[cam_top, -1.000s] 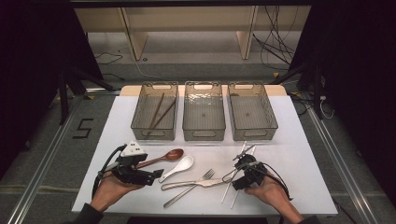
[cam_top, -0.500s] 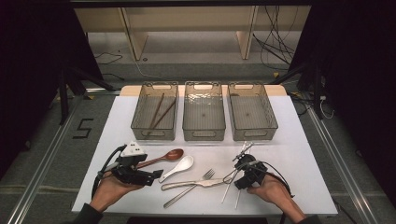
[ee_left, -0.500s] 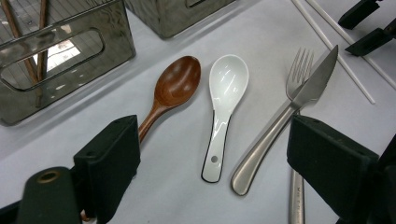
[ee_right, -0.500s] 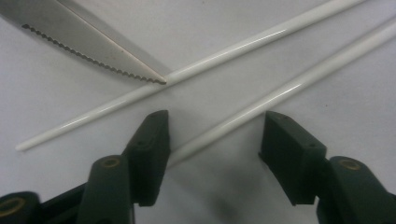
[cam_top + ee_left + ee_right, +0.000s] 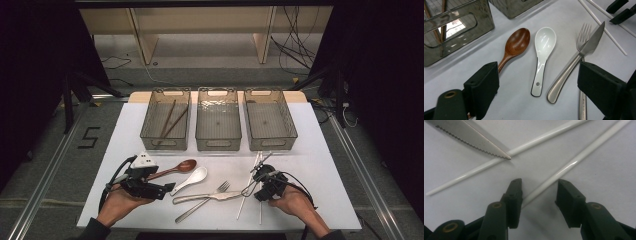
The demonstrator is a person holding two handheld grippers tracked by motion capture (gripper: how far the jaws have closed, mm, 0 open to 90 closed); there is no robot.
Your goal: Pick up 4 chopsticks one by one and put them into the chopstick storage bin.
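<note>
Right gripper view: thin glossy white chopstick (image 5: 564, 170) between closing jaws, untouched; left jaws wide.

White table (image 5: 125, 130), three clear bins along its far half: left bin (image 5: 165, 120) holds two brown chopsticks (image 5: 168, 122), middle bin (image 5: 218, 119) and right bin (image 5: 270, 119) bare inside. Near half, left to right: wooden spoon (image 5: 177, 167), white ceramic spoon (image 5: 190, 180), fork (image 5: 202, 204) crossed by a knife (image 5: 207, 197), then two white chopsticks (image 5: 250, 192). Left claw (image 5: 162, 190) rests beside the wooden spoon's handle, held by the left hand (image 5: 119, 206). Right claw (image 5: 256, 176) sits over the white chopsticks, its jaws just closing in; whether they touch a stick cannot be told. Right hand (image 5: 292, 205) behind it.
</note>
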